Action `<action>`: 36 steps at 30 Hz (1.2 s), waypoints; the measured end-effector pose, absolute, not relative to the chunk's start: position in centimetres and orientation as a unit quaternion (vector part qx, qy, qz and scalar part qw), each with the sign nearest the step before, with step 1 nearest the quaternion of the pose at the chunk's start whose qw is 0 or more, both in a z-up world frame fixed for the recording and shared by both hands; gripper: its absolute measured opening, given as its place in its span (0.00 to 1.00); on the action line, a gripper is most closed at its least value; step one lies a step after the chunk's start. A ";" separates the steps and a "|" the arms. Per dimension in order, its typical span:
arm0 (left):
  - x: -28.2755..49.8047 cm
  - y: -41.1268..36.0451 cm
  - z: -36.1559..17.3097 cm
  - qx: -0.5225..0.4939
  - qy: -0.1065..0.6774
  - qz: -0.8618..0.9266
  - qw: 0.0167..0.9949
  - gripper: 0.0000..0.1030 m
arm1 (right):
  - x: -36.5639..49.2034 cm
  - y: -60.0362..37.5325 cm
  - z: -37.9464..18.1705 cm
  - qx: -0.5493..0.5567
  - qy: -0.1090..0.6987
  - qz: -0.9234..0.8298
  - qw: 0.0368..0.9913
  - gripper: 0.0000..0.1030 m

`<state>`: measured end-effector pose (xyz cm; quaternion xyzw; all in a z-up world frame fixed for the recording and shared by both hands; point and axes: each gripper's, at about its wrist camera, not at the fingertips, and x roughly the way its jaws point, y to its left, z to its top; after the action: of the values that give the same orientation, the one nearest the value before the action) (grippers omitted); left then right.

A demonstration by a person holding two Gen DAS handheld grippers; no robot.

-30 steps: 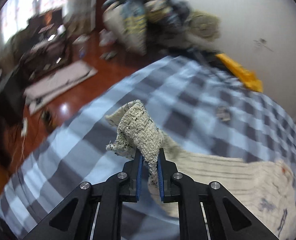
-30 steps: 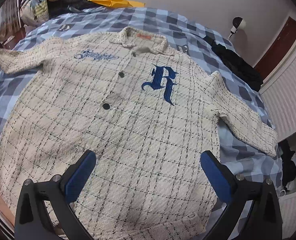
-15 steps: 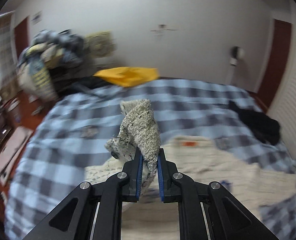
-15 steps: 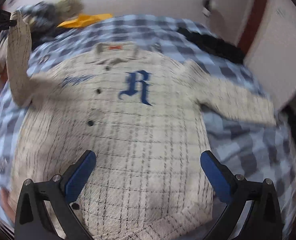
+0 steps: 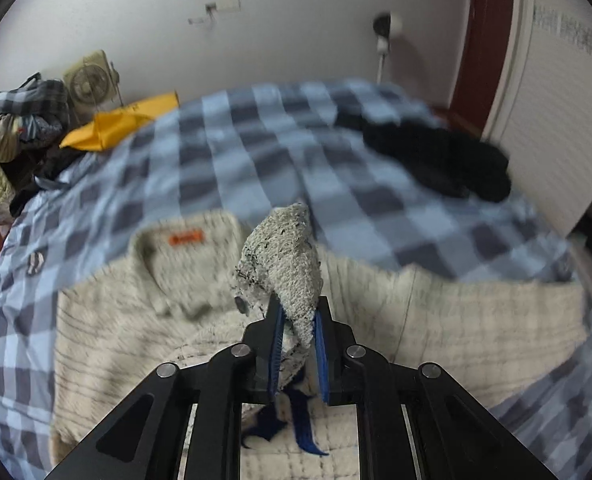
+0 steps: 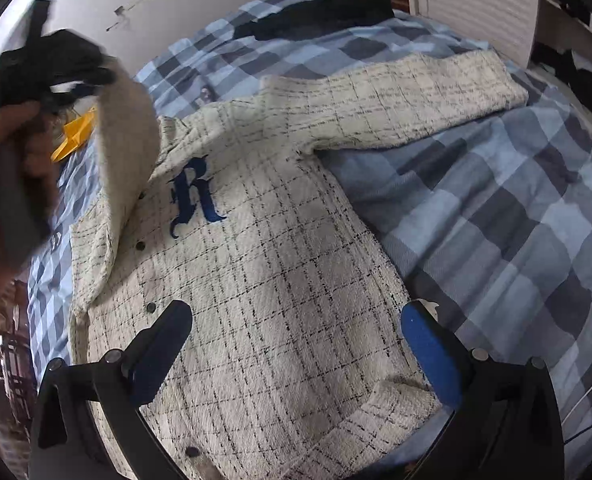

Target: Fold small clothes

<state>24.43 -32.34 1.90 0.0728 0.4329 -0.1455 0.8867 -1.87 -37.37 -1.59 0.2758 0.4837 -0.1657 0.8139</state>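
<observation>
A cream tweed jacket with black check lines and a blue letter R lies face up on the bed. My left gripper is shut on the cuff of its sleeve and holds it lifted over the jacket's chest, near the collar with the orange label. In the right wrist view that lifted sleeve hangs at the left, with the hand holding the left gripper beside it. My right gripper is open and empty above the jacket's lower hem. The other sleeve lies stretched out flat.
The bed has a blue and grey checked cover. A black garment lies at its far right. A yellow item, a small fan and a pile of clothes sit at the far left by the wall.
My left gripper has carried the sleeve cuff up and across, from the bed's left side to over the jacket's chest. My right gripper has swung to the right over the hem, still open.
</observation>
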 end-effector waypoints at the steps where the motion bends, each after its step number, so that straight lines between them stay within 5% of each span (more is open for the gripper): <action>1: 24.4 -32.7 0.9 0.075 0.446 -0.148 0.880 0.12 | -1.6 -37.5 -1.8 0.274 0.487 -0.168 0.812 0.99; 4: 24.6 -33.4 -1.9 0.057 0.496 -0.178 0.848 0.16 | -1.4 -37.7 -2.2 0.275 0.490 -0.163 0.811 0.99; 6: 24.3 -33.2 -2.4 0.057 0.499 -0.183 0.845 0.32 | -1.5 -37.7 -2.0 0.270 0.486 -0.162 0.815 0.99; 8: 23.5 -32.1 -1.3 0.051 0.476 -0.196 0.856 0.99 | -1.5 -37.6 -1.8 0.264 0.483 -0.164 0.818 0.99; 16: 21.6 -27.0 2.9 0.050 0.476 -0.203 0.855 1.00 | -1.5 -37.6 -1.7 0.252 0.480 -0.177 0.822 0.99; 29: 10.7 -6.2 7.2 0.117 0.403 -0.065 0.905 1.00 | -1.3 -38.1 -0.5 0.265 0.479 -0.173 0.819 0.99; 36: 7.7 2.0 4.8 0.040 0.388 -0.041 0.920 1.00 | 7.1 -37.1 1.6 0.109 0.507 -0.109 0.848 0.99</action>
<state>7.72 2.01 4.83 0.0401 0.3876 -0.0409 0.9201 7.12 -37.05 1.62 0.1095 0.5069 -0.1091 0.8481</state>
